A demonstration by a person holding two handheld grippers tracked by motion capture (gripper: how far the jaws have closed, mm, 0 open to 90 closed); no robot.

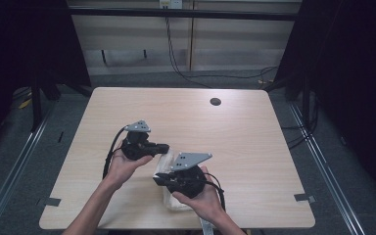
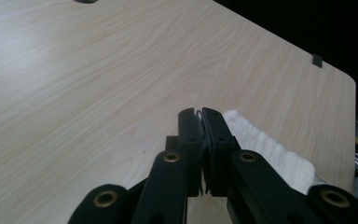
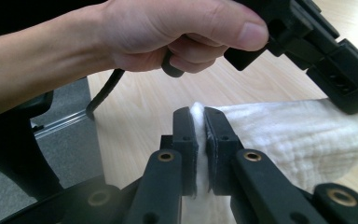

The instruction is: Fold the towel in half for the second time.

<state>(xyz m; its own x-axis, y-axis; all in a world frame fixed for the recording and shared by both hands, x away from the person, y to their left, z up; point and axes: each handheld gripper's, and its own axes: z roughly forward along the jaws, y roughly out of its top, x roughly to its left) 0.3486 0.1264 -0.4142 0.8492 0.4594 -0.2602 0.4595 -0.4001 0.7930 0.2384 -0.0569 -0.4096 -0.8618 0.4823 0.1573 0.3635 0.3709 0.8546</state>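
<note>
A folded white towel (image 1: 172, 201) lies on the wooden table (image 1: 245, 142) near its front edge. My left gripper (image 1: 164, 147) points right over the towel's far end. In the left gripper view its jaws (image 2: 201, 116) are shut, with a thin sliver of white cloth pinched at their tips and the towel (image 2: 270, 149) running off to the right. My right gripper (image 1: 155, 180) points left at the towel's left side. In the right gripper view it (image 3: 196, 119) is shut on a fold of the towel (image 3: 298, 135), and the person's hand (image 3: 168, 32) holds the left gripper above.
A round cable hole (image 1: 215, 102) sits in the table's far right part. Tape marks (image 1: 304, 198) lie at the front corners. Metal rails (image 1: 318, 161) run along the floor on both sides, and black curtains stand left and right.
</note>
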